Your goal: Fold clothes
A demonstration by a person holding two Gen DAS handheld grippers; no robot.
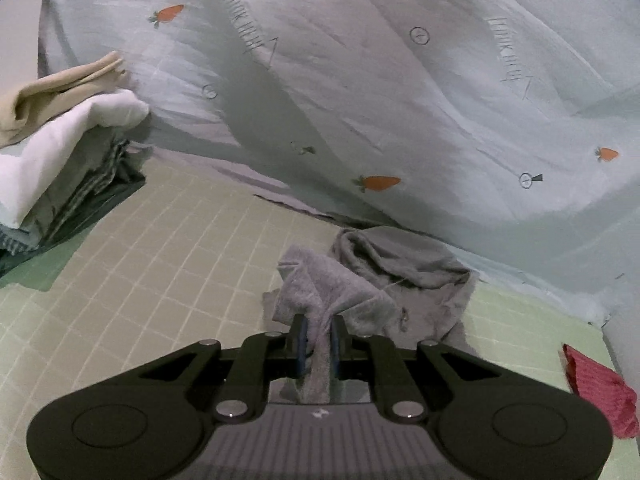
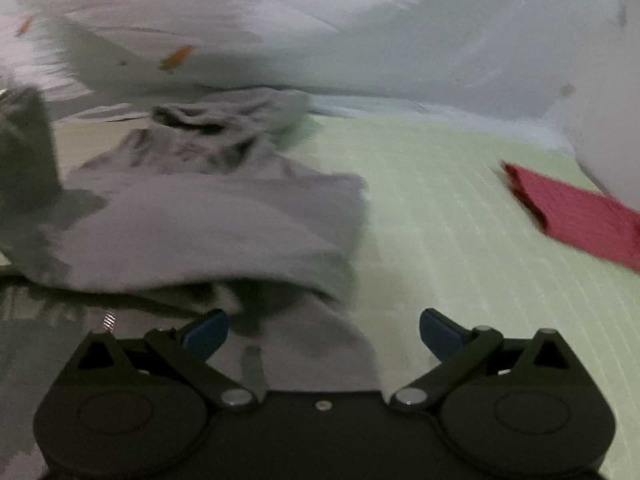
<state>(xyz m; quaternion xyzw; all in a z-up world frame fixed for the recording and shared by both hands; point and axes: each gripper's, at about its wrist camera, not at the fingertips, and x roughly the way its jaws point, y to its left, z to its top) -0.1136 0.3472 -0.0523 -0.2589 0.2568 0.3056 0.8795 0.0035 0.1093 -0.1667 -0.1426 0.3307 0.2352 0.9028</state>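
Note:
A crumpled grey garment lies on the green gridded mat. My left gripper is shut on a bunched fold of the grey garment, which rises between its blue pads. In the right wrist view the same grey garment spreads across the left and middle, blurred by motion. My right gripper stands open low over the garment's near edge, with cloth lying under the gap and nothing pinched between its blue fingertips.
A pale blue sheet with carrot prints hangs behind the mat. A stack of folded clothes sits at the left. A red cloth lies at the right on the mat.

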